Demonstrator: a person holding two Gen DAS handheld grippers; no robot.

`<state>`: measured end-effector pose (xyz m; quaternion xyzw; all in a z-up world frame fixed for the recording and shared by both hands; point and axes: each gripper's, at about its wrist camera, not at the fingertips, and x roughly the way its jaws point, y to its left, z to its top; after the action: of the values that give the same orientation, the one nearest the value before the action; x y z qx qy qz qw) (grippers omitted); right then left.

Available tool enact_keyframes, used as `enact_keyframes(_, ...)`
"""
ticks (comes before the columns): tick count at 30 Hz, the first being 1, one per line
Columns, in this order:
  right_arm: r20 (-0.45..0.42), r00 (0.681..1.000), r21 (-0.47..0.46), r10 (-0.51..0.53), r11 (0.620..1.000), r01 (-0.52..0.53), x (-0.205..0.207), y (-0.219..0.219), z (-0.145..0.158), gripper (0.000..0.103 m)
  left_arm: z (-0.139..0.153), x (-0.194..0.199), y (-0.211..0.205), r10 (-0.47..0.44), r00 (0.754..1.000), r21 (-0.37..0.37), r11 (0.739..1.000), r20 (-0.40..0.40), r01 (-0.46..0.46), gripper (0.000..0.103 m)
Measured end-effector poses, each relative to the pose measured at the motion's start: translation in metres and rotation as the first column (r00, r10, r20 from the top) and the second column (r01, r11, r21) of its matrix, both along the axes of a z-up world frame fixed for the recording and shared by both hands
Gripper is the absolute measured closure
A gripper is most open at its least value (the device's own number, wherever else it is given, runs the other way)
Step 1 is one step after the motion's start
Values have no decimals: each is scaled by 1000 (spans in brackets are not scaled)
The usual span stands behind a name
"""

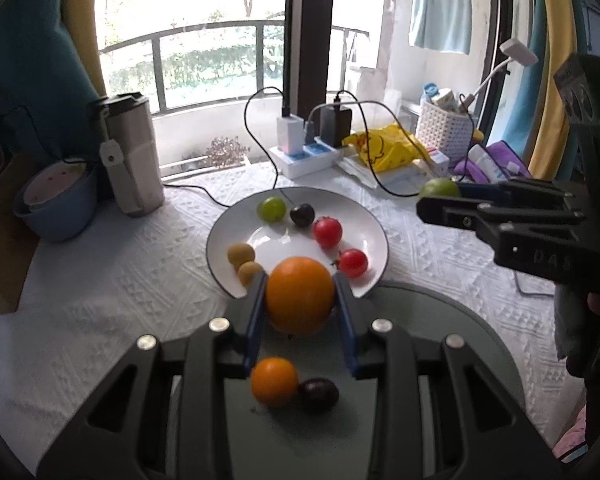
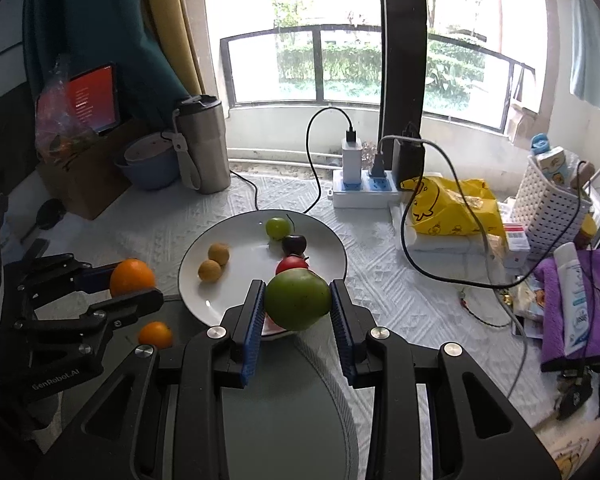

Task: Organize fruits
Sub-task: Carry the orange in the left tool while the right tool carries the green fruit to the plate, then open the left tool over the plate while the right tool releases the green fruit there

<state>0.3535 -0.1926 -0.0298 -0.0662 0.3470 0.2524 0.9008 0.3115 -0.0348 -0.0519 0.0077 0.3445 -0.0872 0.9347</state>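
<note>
A large round orange fruit point(image 1: 300, 300) is clamped between the blue pads of the left gripper point(image 1: 300, 304), jaws closed onto its sides, carried above the near rim of the white round ceramic plate point(image 1: 364, 216) where it meets the grey-green round glass tray point(image 1: 452, 320). A green round apple-like fruit point(image 2: 298, 298) is pinched the same way in the right gripper point(image 2: 298, 304), above the plate's near edge. Both fruits are off any surface.

On the plate are seen: a small green grape-like fruit point(image 1: 272, 209), a dark cherry with stem point(image 1: 302, 215), two red cherry tomatoes point(image 1: 328, 232), and two tan longan-like fruits point(image 1: 241, 255) at the left rim. On the tray a smaller orange point(image 1: 274, 381) lies touching a dark purple plum point(image 1: 318, 394).

Judged step: both large fruits are being transported, probably to the tray where bigger fruit sits; which dish is meant cannot be told for certain. To be done well: each fruit should be lowered until contact before the jaws are opened, a bare patch chosen away from the small orange and plum, since round fruit will roll. The two grippers should be kept apart.

Behind the plate, towards the bench's far edge, a white power strip with chargers point(image 1: 304, 152), a steel tumbler point(image 1: 132, 156) and a yellow plastic bag point(image 1: 380, 148) are seen.
</note>
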Motion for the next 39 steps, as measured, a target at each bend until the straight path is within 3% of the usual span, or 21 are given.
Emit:
enact_keyframes(12,-53,998,9,24,1000,-23,34,11,-24,68,-33,48,3,0,997,-4,1000,-81,0,70)
enact_keyframes(31,-83,996,42,36,999,-32,86,42,-47,68,-36,130,41,24,997,-14,1000,-77,-25,70)
enact_keyframes(39,-91,992,30,86,996,-84,88,64,-60,68,-45,136,46,5,994,-55,998,-109,-11,69)
